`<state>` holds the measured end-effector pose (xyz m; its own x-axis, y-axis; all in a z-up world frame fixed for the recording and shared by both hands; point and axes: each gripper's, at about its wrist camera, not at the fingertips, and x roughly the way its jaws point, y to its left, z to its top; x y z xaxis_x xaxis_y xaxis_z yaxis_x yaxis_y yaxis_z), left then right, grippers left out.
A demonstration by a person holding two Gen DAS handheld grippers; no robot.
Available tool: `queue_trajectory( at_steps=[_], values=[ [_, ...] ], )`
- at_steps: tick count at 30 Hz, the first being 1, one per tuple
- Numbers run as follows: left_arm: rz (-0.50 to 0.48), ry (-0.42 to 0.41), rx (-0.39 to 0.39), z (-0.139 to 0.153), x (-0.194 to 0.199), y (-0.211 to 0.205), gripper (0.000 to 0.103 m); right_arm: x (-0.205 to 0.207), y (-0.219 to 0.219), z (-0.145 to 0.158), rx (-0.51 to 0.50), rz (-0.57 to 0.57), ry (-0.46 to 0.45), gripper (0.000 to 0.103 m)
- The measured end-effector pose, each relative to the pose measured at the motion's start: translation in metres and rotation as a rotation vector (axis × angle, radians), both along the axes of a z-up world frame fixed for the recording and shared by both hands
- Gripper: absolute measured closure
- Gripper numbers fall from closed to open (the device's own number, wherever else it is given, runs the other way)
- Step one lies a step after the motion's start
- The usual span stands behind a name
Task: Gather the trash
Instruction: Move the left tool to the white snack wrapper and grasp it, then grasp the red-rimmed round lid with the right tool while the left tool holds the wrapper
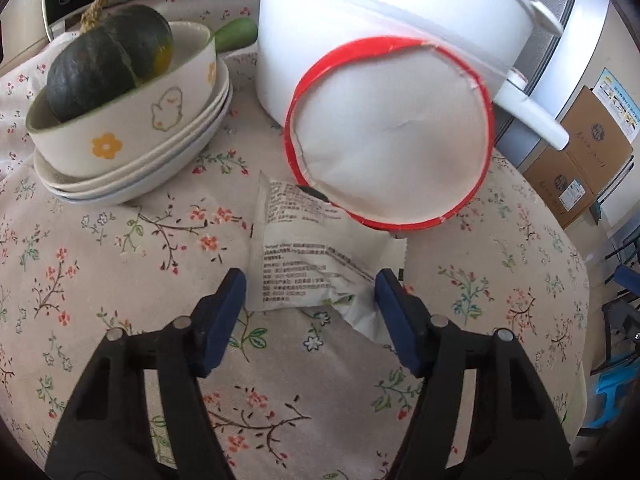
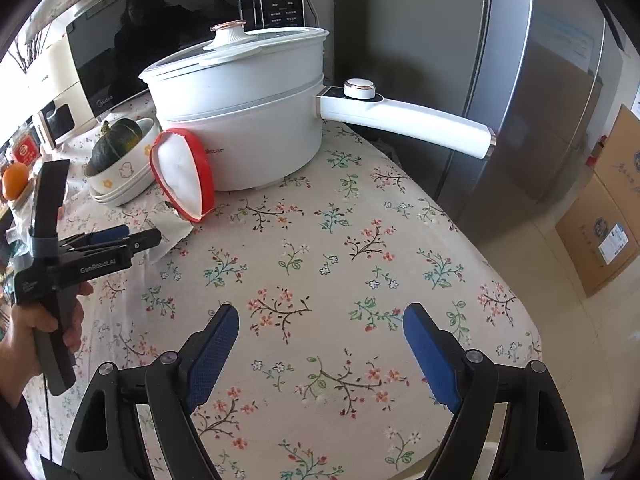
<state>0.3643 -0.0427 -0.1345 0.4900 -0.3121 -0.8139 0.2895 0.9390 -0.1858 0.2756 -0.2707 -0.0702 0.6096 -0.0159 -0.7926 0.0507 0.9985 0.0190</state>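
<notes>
A crumpled white printed wrapper (image 1: 304, 256) lies on the floral tablecloth (image 1: 120, 248). Its far end is under a red-rimmed paper bowl (image 1: 390, 136) tipped on its side against the white electric pot (image 1: 360, 8). My left gripper (image 1: 310, 286) is open, its blue pads on either side of the wrapper's near end. In the right wrist view the left gripper (image 2: 120, 236) reaches toward the wrapper (image 2: 168, 232) beside the red-rimmed bowl (image 2: 182, 172). My right gripper (image 2: 320, 320) is open and empty above bare tablecloth (image 2: 320, 240).
A flowered bowl (image 1: 132, 120) holding a dark green squash (image 1: 104, 60) sits on stacked plates at the left. A microwave (image 2: 120, 52) stands behind. The pot's long handle (image 2: 408, 120) sticks out to the right. A refrigerator (image 2: 540, 80) and cardboard boxes (image 2: 608, 208) stand beyond the table's edge.
</notes>
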Motion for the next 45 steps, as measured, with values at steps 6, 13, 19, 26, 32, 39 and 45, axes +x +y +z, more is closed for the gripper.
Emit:
queue_trajectory(
  at_steps=[6,13,19,26,32,39,45],
  values=[
    [0.002,0.000,-0.044,0.002,0.000,0.006,0.053,0.003,-0.006,-0.009,0.000,-0.020,0.025,0.017],
    [0.003,0.052,-0.044,0.014,-0.017,0.020,0.085,0.005,0.003,-0.009,-0.011,-0.044,0.027,0.017],
    [0.040,0.029,0.006,0.040,-0.047,0.066,0.087,0.011,0.027,0.000,0.030,-0.025,-0.027,0.017],
    [0.123,-0.011,0.081,0.064,-0.082,0.120,0.087,0.034,0.066,0.002,0.071,0.014,-0.111,0.017],
    [0.170,-0.029,0.053,0.075,-0.093,0.146,0.087,0.069,0.085,-0.014,0.095,0.025,-0.178,0.018],
    [0.205,-0.025,0.049,0.075,-0.095,0.165,0.087,0.109,0.100,-0.032,0.064,0.034,-0.207,0.024],
    [0.218,0.003,0.055,0.065,-0.091,0.167,0.087,0.129,0.106,-0.040,0.074,0.062,-0.209,0.048]
  ],
)
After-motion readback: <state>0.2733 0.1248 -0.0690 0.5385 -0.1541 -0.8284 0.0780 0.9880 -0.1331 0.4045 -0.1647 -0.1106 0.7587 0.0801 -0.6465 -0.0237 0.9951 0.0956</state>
